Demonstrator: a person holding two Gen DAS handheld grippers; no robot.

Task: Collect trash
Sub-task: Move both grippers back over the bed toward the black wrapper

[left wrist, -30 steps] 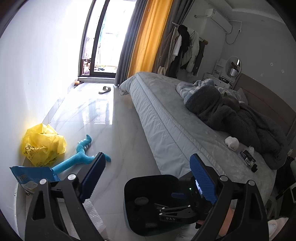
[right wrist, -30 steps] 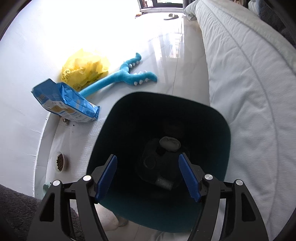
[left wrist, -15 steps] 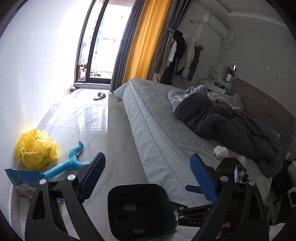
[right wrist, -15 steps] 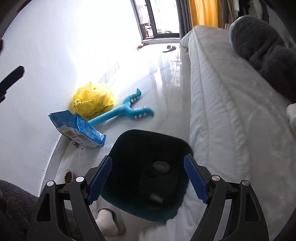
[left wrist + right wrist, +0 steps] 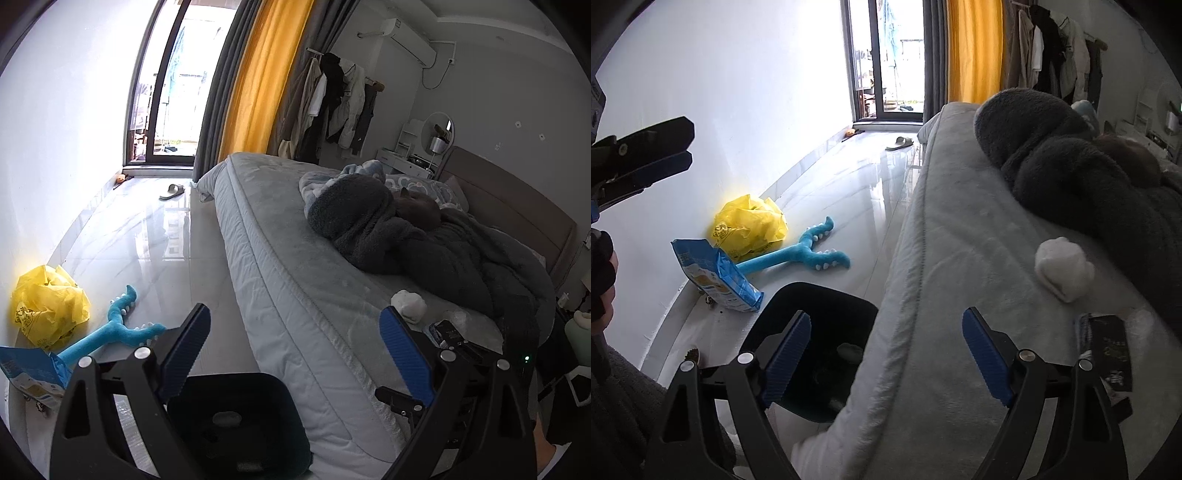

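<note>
A black trash bin point(image 5: 820, 290) stands on the floor against the bed's side, with a grey lump and other bits inside. On the bed point(image 5: 960, 258) lie a white crumpled wad point(image 5: 1062, 269), a black packet point(image 5: 1112, 358) and some clear wrap. My right gripper point(image 5: 886, 332) hangs over the mattress edge; its jaws are opening and nothing is between them. In the left wrist view my left gripper point(image 5: 295, 332) stands open and empty above the bin point(image 5: 236, 378), with the wad point(image 5: 408, 306) and packet point(image 5: 448, 332) just beyond its right finger.
By the wall lie a yellow plastic bag point(image 5: 750, 225), a blue packet point(image 5: 716, 277), a blue plush toy point(image 5: 805, 254) and a small food bowl point(image 5: 692, 355). A dark fleece blanket point(image 5: 1071, 166) is heaped on the bed. A slipper point(image 5: 900, 142) lies near the balcony door.
Both grippers have risen and swung from the bin toward the bed. The right gripper's jaws have spread wider. The wad and packet now show close ahead.
</note>
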